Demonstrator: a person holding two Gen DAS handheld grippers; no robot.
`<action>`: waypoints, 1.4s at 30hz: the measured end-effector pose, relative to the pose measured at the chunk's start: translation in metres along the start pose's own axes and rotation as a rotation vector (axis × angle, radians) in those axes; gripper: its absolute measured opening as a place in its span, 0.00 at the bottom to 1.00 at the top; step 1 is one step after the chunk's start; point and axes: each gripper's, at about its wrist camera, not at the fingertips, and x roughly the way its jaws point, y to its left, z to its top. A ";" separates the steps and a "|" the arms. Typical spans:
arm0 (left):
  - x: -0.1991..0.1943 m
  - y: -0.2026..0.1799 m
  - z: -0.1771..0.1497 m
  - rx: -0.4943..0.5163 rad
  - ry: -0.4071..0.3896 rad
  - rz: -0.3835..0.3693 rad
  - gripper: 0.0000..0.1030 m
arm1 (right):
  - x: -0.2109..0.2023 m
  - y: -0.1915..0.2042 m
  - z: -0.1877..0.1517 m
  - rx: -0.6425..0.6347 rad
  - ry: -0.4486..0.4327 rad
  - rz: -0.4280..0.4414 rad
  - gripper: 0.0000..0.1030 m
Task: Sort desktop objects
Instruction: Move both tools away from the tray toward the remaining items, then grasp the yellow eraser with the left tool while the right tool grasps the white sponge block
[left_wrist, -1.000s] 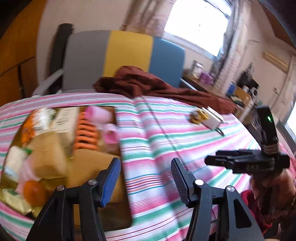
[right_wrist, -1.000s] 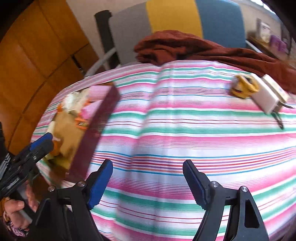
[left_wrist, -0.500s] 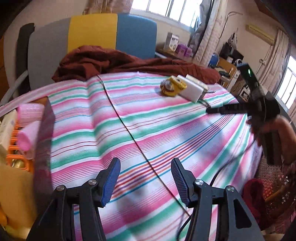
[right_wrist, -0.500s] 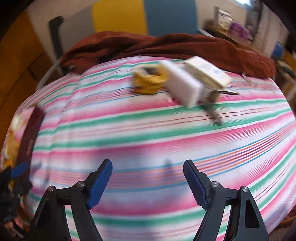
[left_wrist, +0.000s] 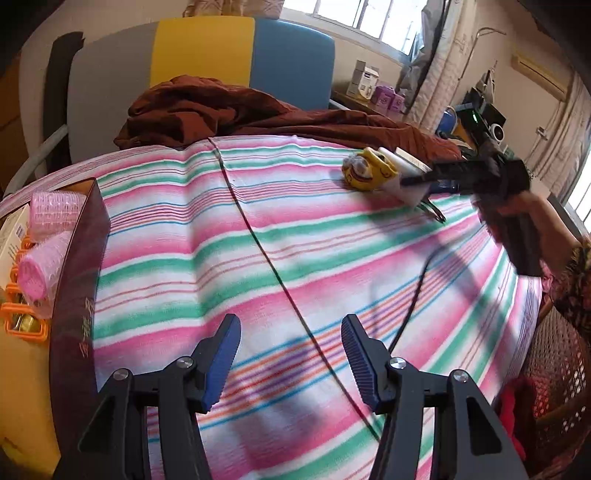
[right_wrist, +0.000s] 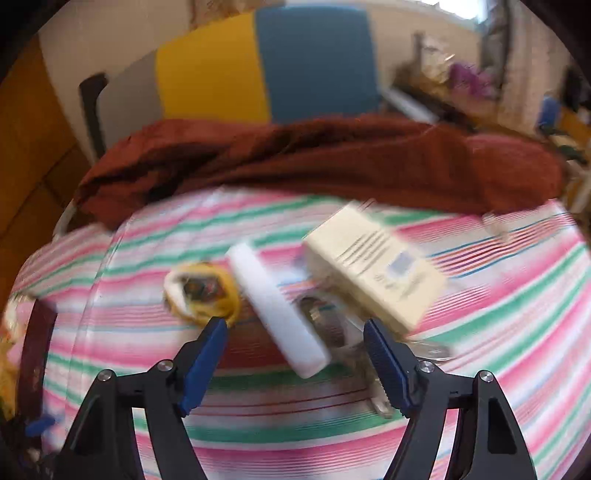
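White block (right_wrist: 275, 308) between fingers (right_wrist: 388, 365), untouched

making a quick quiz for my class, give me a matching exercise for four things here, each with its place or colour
Things:
1. white block
2. cream box
3. pink rollers
4. brown cloth

Descriptions:
A. in the dark-walled box at the table's left edge
B. bunched along the table's far edge
C. between the yellow object and the cream box
D. dark lines printed on top

Pairs: 1-C, 2-D, 3-A, 4-B
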 end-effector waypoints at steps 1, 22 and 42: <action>0.000 0.001 0.004 -0.005 -0.006 0.007 0.56 | 0.006 0.004 -0.005 0.000 0.073 0.080 0.76; 0.124 -0.101 0.134 0.042 0.094 -0.115 0.64 | -0.067 -0.088 -0.031 0.415 -0.056 -0.104 0.88; 0.125 -0.059 0.085 0.034 0.029 -0.132 0.43 | -0.025 -0.086 -0.030 0.331 0.098 -0.105 0.90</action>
